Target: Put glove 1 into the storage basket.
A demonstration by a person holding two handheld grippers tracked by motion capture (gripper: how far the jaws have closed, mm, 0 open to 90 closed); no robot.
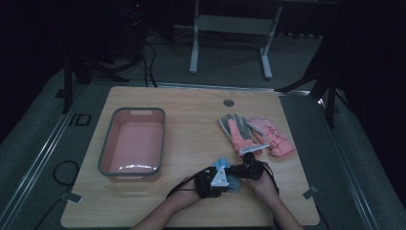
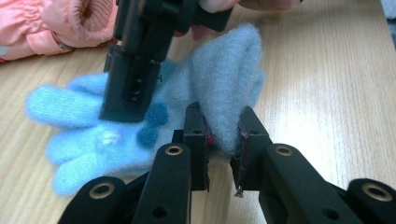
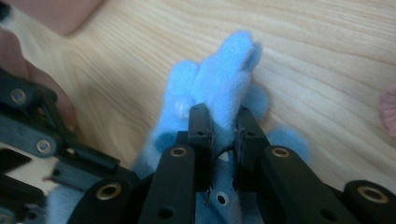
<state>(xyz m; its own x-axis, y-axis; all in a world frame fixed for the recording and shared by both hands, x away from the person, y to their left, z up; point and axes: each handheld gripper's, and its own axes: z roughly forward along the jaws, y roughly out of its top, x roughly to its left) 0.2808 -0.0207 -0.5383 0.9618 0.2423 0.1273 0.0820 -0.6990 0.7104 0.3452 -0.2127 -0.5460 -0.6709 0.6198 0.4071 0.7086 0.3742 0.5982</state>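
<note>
A fuzzy light blue glove lies on the wooden table near its front edge, also seen as the blue glove under both hands. My left gripper is shut on a raised fold of the glove's cuff side. My right gripper is shut on the glove's finger part, and it appears as a black body pressing down over the glove in the left gripper view. Both grippers meet close together over the glove.
A pink basin with a grey rim stands at the left of the table. A pair of pink and grey ski gloves lies to the right, just beyond the blue glove. A pink cuff shows close by.
</note>
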